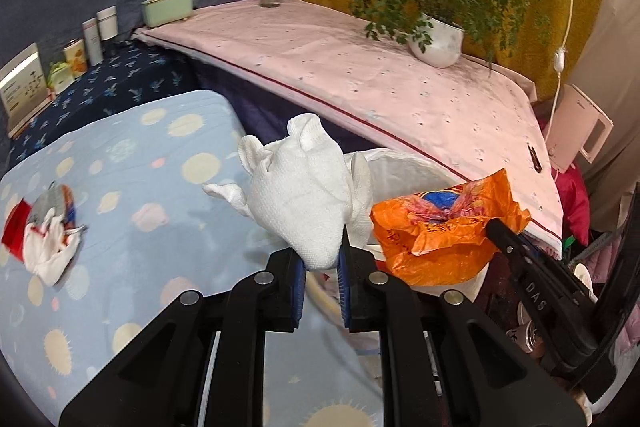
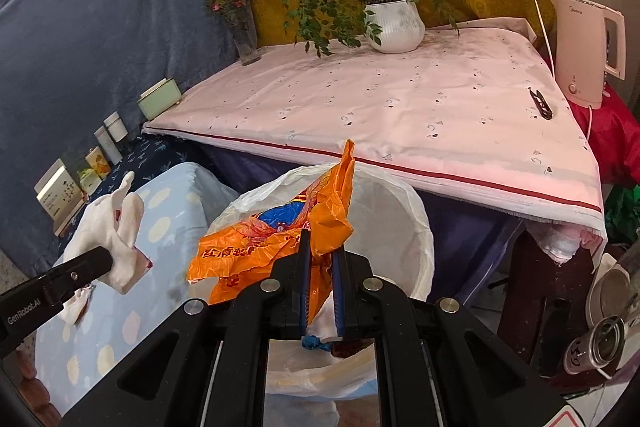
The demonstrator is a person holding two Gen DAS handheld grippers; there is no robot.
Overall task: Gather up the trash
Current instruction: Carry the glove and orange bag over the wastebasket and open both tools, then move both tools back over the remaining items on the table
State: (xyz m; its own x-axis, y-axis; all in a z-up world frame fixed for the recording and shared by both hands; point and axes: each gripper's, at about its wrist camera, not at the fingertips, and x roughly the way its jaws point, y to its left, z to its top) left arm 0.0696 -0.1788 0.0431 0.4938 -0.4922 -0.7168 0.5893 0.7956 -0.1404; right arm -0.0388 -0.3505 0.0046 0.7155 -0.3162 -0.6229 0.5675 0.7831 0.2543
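Note:
My left gripper (image 1: 322,261) is shut on a crumpled white paper towel (image 1: 304,195) and holds it in the air near the rim of a bin lined with a white bag (image 2: 416,239). It also shows in the right wrist view (image 2: 120,247). My right gripper (image 2: 322,267) is shut on a crumpled orange plastic wrapper (image 2: 280,247) and holds it over the bin's opening. The wrapper also shows in the left wrist view (image 1: 436,227). A pile of red, white and grey trash (image 1: 44,231) lies on the light blue patterned table (image 1: 140,187) at the left.
A pink-clothed table (image 2: 400,107) stands behind the bin with a potted plant (image 2: 394,23), a vase of flowers (image 2: 240,27) and a black clip (image 2: 541,102). A kettle (image 2: 588,47) stands at right. Boxes and bottles (image 1: 80,51) line the left. Cans (image 2: 596,343) stand at lower right.

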